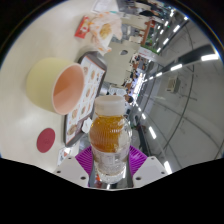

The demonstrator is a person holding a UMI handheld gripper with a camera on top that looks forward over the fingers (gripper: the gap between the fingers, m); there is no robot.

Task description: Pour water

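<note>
My gripper (111, 160) is shut on a clear plastic bottle (110, 135) with an orange label and a white cap (111, 102); both purple pads (86, 158) press on its sides. The view is rolled over, so the bottle is held tilted, with its cap towards a yellow cup (57, 86) with a pink inside. The cup stands on the white table (25, 55) just beyond and to the left of the bottle. I cannot see any water flowing.
A dark tray (85, 75) with a white inside lies beside the cup. A red round coaster (46, 139) lies on the table near my fingers. Snack packets (98, 30) lie farther off. Beyond is a large room with ceiling lights.
</note>
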